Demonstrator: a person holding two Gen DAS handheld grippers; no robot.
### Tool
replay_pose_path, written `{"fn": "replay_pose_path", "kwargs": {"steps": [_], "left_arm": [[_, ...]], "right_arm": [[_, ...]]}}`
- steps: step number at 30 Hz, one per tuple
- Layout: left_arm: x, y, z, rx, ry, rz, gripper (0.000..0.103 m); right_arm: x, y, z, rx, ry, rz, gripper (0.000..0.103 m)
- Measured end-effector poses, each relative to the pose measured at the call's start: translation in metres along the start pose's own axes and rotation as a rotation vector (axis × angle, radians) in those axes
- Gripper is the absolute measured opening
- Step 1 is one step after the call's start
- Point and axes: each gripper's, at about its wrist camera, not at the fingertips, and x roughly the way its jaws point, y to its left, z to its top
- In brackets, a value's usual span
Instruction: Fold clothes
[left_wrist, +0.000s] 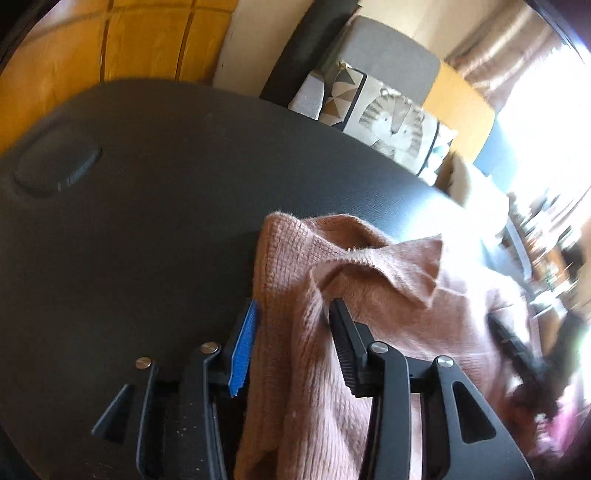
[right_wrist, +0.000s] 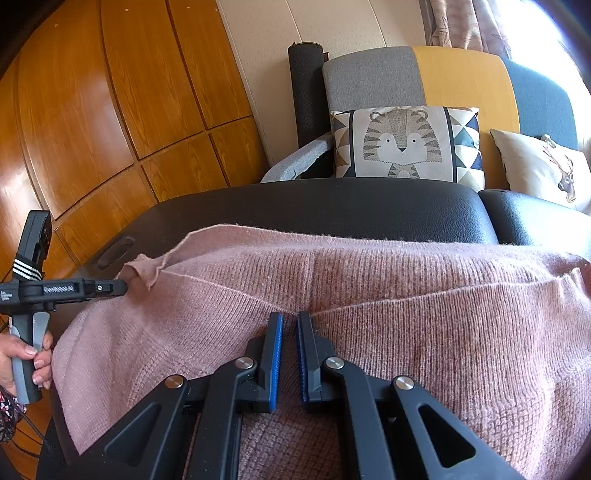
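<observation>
Pink knit sweater (right_wrist: 369, 295) is spread over a black padded table (right_wrist: 332, 201), filling the lower half of the right wrist view. Right gripper (right_wrist: 290, 321) sits bottom centre, jaws clenched tight on a raised fold of the knit. Left gripper (left_wrist: 295, 314) is at bottom centre of its own view with jaws parted; the sweater's corner is draped between and over its fingers (left_wrist: 341, 325), loose, not pinched. At the left edge of the right view, a hand (right_wrist: 26, 354) grips that gripper's handle. Tiger cushion (right_wrist: 404, 142) rests on the sofa at the upper right.
</observation>
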Motion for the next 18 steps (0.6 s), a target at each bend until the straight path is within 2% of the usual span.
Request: {"fn": "replay_pose_path", "kwargs": {"steps": [3, 7, 8, 10, 11, 13, 18], "left_arm": [[-0.01, 0.016, -0.008, -0.066, -0.01, -0.11, 0.043], [-0.021, 0.018, -0.021, -0.049, -0.005, -0.238, 0.043], [-0.023, 0.015, -0.023, -0.018, -0.001, -0.246, 0.043], [-0.021, 0.004, -0.031, 0.066, 0.019, -0.213, 0.043], [-0.019, -0.004, -0.035, 0.117, 0.03, -0.165, 0.034], [-0.022, -0.016, -0.043, 0.193, 0.021, -0.103, 0.008], [-0.04, -0.01, -0.047, 0.143, 0.01, -0.114, 0.007]], "right_arm": [[0.0, -0.001, 0.0, 0.001, -0.001, 0.002, 0.005], [0.0, -0.001, 0.0, 0.002, -0.002, 0.003, 0.005], [0.0, -0.001, -0.001, 0.002, -0.002, 0.003, 0.005], [0.0, -0.002, 0.0, 0.003, -0.002, 0.004, 0.005], [0.0, -0.002, 0.0, 0.003, -0.002, 0.004, 0.005], [0.0, -0.002, 0.0, 0.003, -0.001, 0.004, 0.005], [-0.001, -0.002, 0.0, 0.003, -0.002, 0.006, 0.005]]}}
